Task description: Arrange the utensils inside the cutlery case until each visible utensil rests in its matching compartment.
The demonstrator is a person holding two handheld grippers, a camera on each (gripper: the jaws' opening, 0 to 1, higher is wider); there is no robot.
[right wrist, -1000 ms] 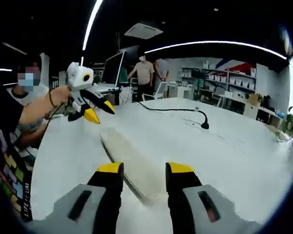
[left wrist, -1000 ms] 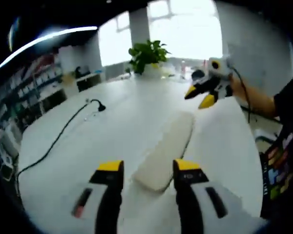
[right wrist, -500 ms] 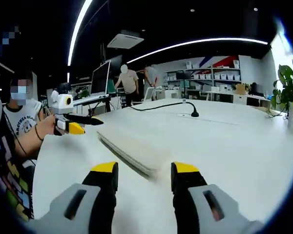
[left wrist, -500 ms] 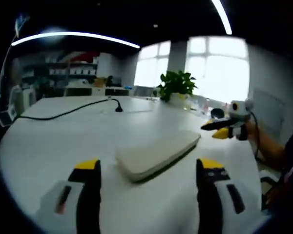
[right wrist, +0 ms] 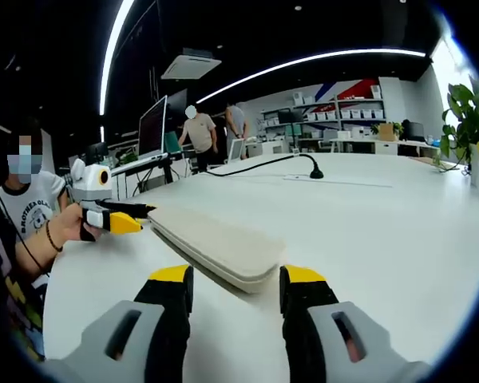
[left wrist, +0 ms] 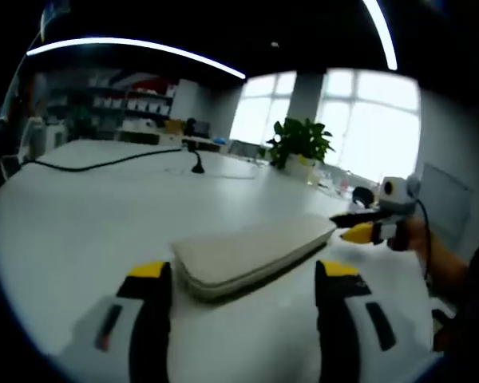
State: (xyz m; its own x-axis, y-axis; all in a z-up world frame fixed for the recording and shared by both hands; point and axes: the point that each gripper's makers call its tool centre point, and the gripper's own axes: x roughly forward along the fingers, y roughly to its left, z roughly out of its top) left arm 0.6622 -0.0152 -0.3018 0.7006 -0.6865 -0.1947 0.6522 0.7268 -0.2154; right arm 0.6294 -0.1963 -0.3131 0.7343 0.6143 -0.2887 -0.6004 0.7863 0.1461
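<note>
Both grippers (left wrist: 238, 275) (right wrist: 231, 279) unclenched, dropped low at my closed cutlery case (left wrist: 251, 251) (lid apparently unopened); utensils unseen.

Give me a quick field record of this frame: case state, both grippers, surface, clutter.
case: closed cutlery case, flat on the table, lid shut, no utensils visible
surface: white table
left gripper: open, jaws low at one end of the case, not touching it
right gripper: open, jaws at the opposite end of the case
cross view: each gripper appears at the far end of the case in the other's view
clutter: black gooseneck microphone with cable, potted plant
background: two people standing by shelves, right gripper view
</note>
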